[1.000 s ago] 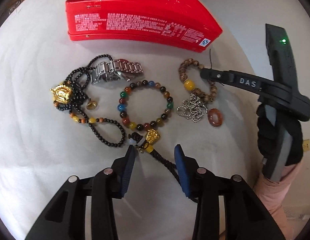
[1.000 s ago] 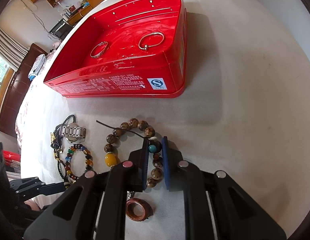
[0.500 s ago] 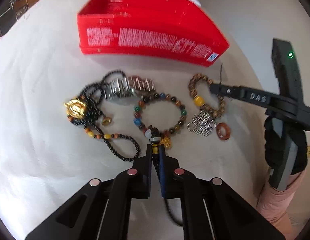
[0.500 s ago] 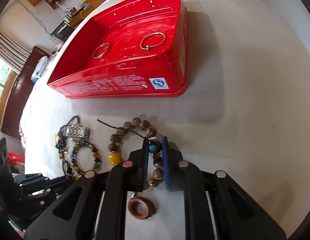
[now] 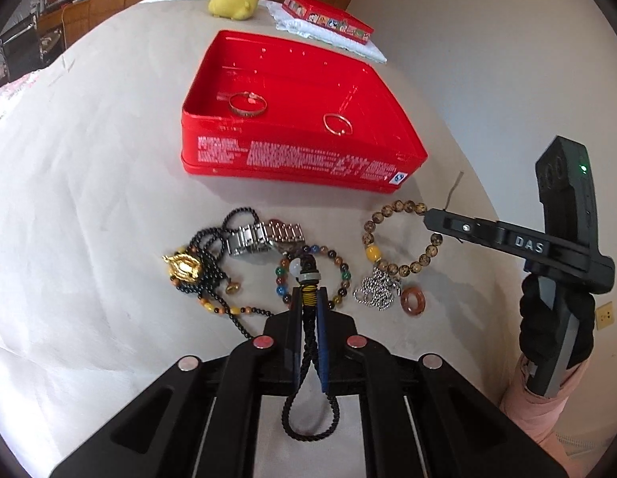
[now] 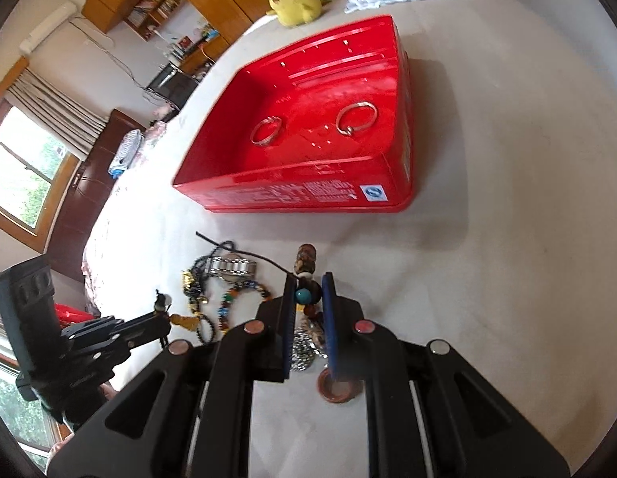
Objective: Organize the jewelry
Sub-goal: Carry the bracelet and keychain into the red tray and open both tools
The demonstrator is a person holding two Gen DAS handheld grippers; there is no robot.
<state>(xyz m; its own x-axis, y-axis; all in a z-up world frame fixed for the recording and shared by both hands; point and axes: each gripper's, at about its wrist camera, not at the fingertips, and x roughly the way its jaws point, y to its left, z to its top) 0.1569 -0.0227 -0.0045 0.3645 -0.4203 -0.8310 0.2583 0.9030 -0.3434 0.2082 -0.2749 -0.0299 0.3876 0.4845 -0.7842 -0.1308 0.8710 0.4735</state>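
Well, on the left a black bead necklace (image 5: 207, 279) with a gold pendant lies tangled by a steel watch (image 5: 264, 237). Next to them, the left gripper (image 5: 308, 310) is clamped on a braided black cord charm (image 5: 308, 318), pinched at its yellow binding so the loop dangles near. Beneath lies a multicoloured bracelet (image 5: 340, 267). Further right, the right gripper (image 6: 308, 298) pinches the brown bead bracelet (image 5: 392, 215) at its teal bead. The red tin (image 5: 300, 119) waits beyond, two rings inside; presumably both pieces go there.
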